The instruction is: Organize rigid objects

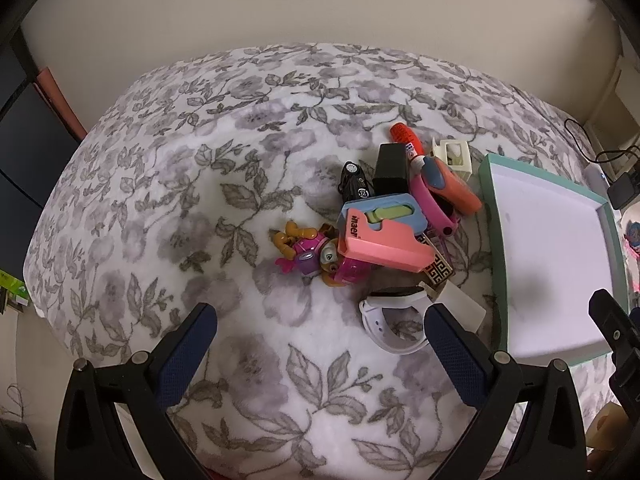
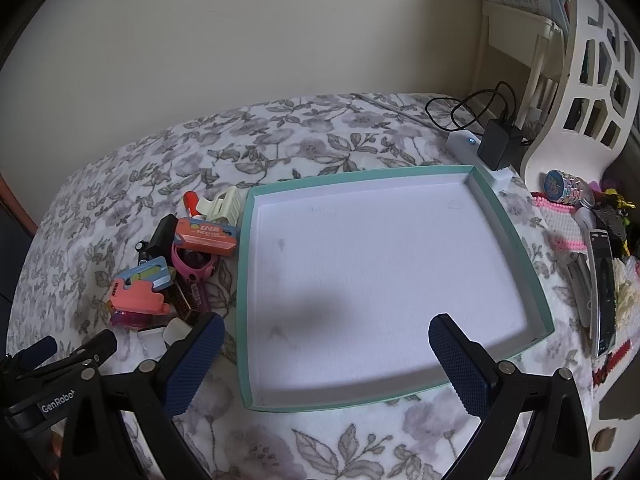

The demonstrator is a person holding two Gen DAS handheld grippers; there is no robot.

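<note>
A pile of small rigid objects lies on the floral bedspread: a pink and blue case, a toy dog figure, a black box, an orange tube, a pink watch, a white watch and a cream clip. A shallow teal-rimmed tray with a white floor lies empty to the pile's right. My left gripper is open and empty, hovering just before the pile. My right gripper is open and empty over the tray's near part.
A black charger with its cable and a white device sit behind the tray. Clutter, including a phone and a round tin, lies right of the tray beside a white cut-out frame. A wall stands behind the bed.
</note>
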